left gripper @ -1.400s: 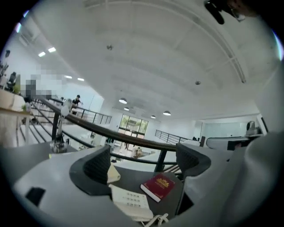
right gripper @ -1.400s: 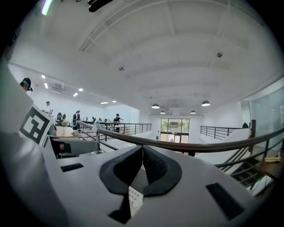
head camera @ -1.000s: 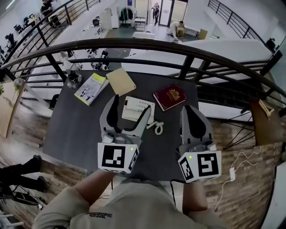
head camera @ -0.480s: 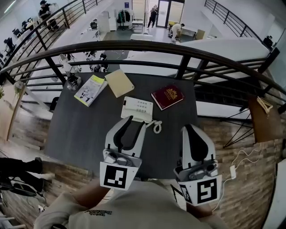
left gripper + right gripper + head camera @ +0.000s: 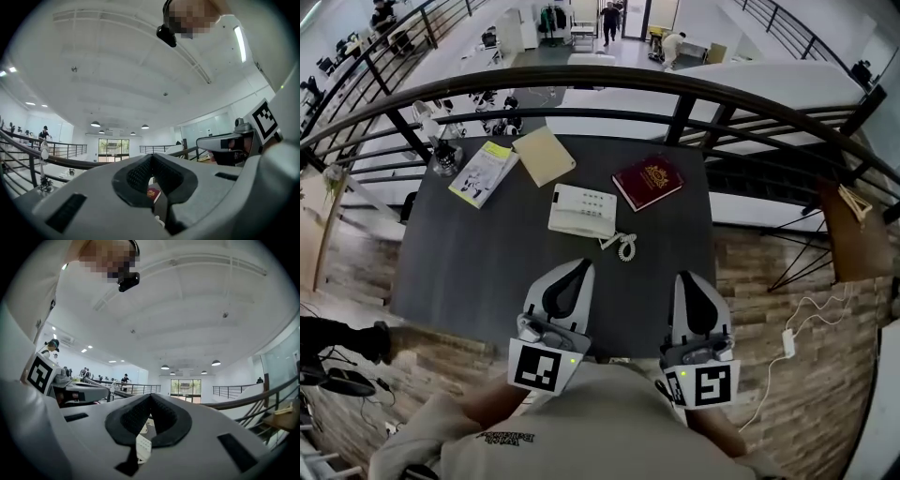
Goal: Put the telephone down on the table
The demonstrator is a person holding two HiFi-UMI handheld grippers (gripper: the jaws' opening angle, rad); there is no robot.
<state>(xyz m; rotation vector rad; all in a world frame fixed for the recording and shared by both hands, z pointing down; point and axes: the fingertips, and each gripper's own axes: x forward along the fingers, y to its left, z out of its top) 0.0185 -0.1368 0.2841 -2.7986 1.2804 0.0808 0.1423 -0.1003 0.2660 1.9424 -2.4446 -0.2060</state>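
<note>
The telephone (image 5: 583, 210) lies on the worktop (image 5: 469, 262) ahead; likely light, stiff plastic, best gripped across its sides. The left tongs (image 5: 577, 266) have just closed empty; right tongs (image 5: 689, 279) closed, empty.

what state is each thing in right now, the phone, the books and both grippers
telephone: set flat on the table, no gripper touching it
phone cord: coiled, lying beside the telephone
red book: closed, flat
tan notebook: closed, flat
yellow booklet: closed, flat
left gripper: shut, jaws just closed, nothing between them
right gripper: shut, empty
</note>
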